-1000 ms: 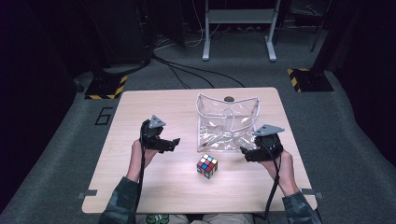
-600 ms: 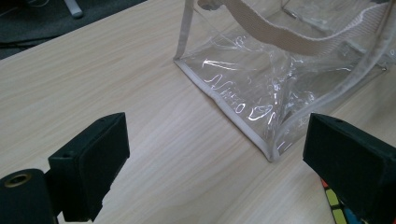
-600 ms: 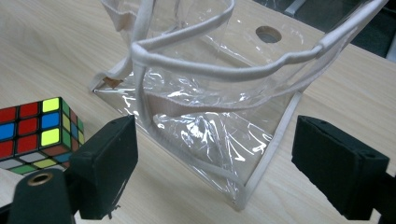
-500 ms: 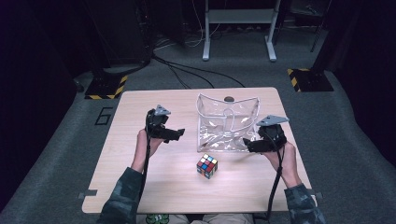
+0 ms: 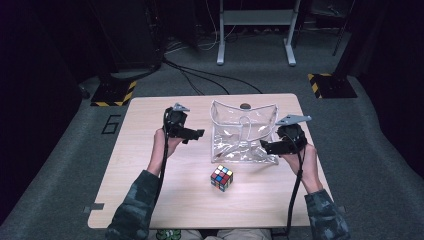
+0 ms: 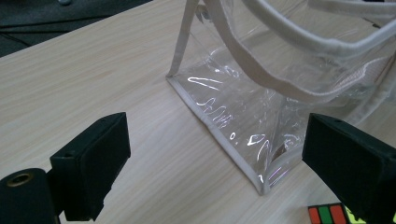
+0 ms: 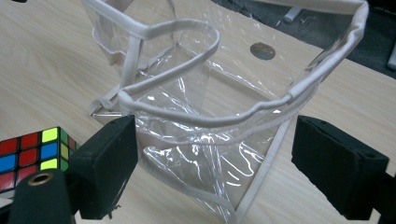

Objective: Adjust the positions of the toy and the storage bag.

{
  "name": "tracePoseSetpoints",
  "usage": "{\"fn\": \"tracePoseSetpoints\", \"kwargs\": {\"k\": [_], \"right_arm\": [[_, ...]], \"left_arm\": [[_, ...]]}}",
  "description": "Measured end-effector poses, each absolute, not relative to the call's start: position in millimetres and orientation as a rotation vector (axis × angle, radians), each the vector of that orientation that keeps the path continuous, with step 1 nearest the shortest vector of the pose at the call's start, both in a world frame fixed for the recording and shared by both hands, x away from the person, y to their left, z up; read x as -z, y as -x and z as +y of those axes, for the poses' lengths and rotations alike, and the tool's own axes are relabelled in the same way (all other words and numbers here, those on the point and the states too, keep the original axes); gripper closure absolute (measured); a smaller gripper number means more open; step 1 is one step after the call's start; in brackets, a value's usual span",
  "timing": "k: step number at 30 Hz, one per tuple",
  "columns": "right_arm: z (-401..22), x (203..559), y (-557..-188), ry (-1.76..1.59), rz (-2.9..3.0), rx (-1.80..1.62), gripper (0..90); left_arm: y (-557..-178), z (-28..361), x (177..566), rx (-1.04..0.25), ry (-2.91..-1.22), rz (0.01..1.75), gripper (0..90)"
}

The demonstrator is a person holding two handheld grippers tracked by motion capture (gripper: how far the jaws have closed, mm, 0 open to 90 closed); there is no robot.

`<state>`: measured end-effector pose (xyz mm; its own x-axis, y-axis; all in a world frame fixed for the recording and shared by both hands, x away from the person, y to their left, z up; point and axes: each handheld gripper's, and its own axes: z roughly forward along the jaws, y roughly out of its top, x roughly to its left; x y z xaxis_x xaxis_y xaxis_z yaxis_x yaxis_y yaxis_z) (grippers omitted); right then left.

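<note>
**While both grippers flank the clear bag**

Where the table [image 5: 150, 200] shows its pale wood, stands a clear plastic bag [image 5: 243, 134] with white trim, upright, mouth open to the top, a little beyond the middle and toward the right side in the high view. Has two white handles [image 7: 187, 60] that arch over the opening. Lies empty as far as the clear walls allow to see.

Just in front of the bag, toward the person, sits a colourful puzzle cube [image 5: 221, 178], near the bag's front edge but apart from it. Shows also at the bottom edge of the left gripper view [image 6: 327, 213] and at the lower left of the right gripper view [image 7: 32, 156].

At the bag's right front corner hovers the right gripper [image 5: 265, 146], jaws spread wide, pads pointing toward the bag. In the right gripper view frames the bag's corner between the two black jaws, without a pad pressing on the plastic.

At the bag's left side, a little apart, hangs the left gripper [image 5: 200, 134], pointing toward the bag. Jaws spread wide too, with bare table and the bag's lower corner [image 6: 261, 186] between them, nothing pinched.

Beyond the bag, near the far edge of the table, sits a small dark round mark [image 5: 245, 106]. Around the table lies grey carpet floor [image 5: 370, 140].
</note>
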<state>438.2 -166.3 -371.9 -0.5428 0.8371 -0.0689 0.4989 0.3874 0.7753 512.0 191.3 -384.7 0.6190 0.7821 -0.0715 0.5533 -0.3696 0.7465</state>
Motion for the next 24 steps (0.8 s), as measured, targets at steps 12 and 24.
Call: {"fn": "tracePoseSetpoints", "kwargs": {"k": [12, 24], "right_arm": [[-164.3, 368.5, -453.4, -1.173, 2.201, -0.991, 13.8], [-166.9, 370.0, -464.2, -1.209, 2.183, -1.014, 14.1]], "left_arm": [[-532.8, 171.7, 365.0, -0.374, -2.047, 1.039, 9.6], [-548.9, 157.8, 369.0, -0.352, -1.991, 1.020, 16.0]]}}
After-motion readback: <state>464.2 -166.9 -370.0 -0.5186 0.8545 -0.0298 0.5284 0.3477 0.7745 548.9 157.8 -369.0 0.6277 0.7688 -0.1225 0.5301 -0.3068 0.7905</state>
